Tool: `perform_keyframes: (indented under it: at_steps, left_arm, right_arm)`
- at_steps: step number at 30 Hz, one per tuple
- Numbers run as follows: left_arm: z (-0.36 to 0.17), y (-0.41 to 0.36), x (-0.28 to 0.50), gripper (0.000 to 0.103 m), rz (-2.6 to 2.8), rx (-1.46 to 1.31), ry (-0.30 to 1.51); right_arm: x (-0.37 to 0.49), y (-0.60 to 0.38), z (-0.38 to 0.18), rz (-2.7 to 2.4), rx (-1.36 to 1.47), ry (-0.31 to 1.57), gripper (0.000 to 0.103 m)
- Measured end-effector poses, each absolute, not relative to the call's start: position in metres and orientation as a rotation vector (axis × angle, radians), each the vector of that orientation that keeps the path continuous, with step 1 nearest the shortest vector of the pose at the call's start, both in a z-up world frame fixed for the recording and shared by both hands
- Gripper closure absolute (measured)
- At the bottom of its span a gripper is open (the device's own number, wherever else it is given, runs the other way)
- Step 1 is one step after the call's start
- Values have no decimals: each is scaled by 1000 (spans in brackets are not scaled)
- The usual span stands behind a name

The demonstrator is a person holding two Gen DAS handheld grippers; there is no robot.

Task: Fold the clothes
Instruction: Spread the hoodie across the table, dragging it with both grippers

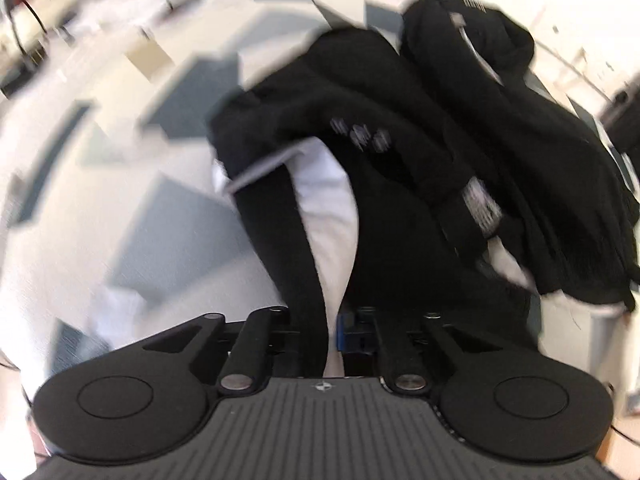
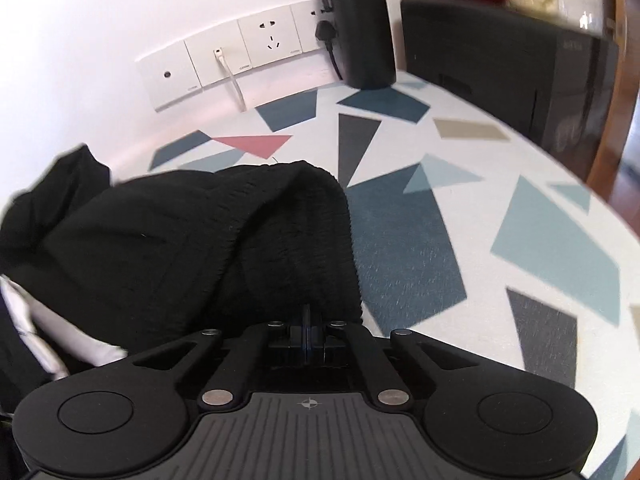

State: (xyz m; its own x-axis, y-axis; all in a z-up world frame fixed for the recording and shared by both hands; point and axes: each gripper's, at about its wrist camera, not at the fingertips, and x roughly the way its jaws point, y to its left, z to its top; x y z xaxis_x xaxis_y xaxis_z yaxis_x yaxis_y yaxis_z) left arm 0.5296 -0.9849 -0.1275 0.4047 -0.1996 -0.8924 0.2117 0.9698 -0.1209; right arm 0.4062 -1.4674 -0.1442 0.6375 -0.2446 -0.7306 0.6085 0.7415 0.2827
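The left gripper (image 1: 334, 332) has its jaws drawn together on a narrow black band of the black garment (image 1: 420, 152), and that band runs up and away from the fingers into the bunched mass of cloth ahead and to the right. White fabric (image 1: 324, 216) shows beside the band, between it and the wider black fold on its right; whether it is a lining or a separate piece cannot be told, as this view is blurred. The right gripper (image 2: 307, 334) is closed as well, its jaws pinched tight on the ribbed hem of the same black garment (image 2: 192, 248), which spreads forward and to the left of the fingers in a rumpled heap on the table (image 2: 532, 224). A strip of white fabric (image 2: 76, 332) peeks out under the cloth at the lower left. To the right of the hem the patterned tabletop lies bare out to its curved edge. At the far side, against the wall, stand a black bottle (image 2: 360, 28) and a black box (image 2: 500, 68), well apart from the cloth, with a row of wall sockets (image 2: 240, 56) to their left.
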Motion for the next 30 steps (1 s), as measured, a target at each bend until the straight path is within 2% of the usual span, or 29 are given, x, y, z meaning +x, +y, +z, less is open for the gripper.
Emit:
perform_keyframes:
  at_steps: [1,2,3,9,11,13,15,16,19,23,30]
  left_arm:
    - [-116,-982,531,92,-226,49,1069]
    - [-105,-980,533,92,-193,85,1012]
    - [-94,-977,534,92,-160,121,955]
    - [-37,-983,524,92,-32,417,581]
    - [-39,-984,526,92,-25,440,578]
    - [-46,-978,532,92,-32,397,642]
    - [-54,-973,535,92,-32,373,693]
    - [-59,-970,535,92,-29,372,713]
    - [-72,-969,530,92,-35,415,739]
    - [-83,-968,519,92,-64,488,737]
    - [-96,-963,502,92,-179,497,789]
  right_arm:
    - [400,-1472,-142,-518,585,715,92]
    - [392,-1474,-141,-520,630,705,74]
    - [384,-1475,-140,-522,675,696,68]
    - [349,-1466,-149,-402,920,669,65]
    - [353,-1459,-154,-409,910,690,60]
    - [362,-1454,-157,-435,888,695,58]
    - [375,-1449,-157,-461,834,695,51]
    - [382,-1446,-156,-474,792,702,52]
    - [402,-1446,-153,-498,671,749,94]
    - [402,-1465,-151,-507,689,756,98]
    - [339,-1496,-141,-628,666,748,99]
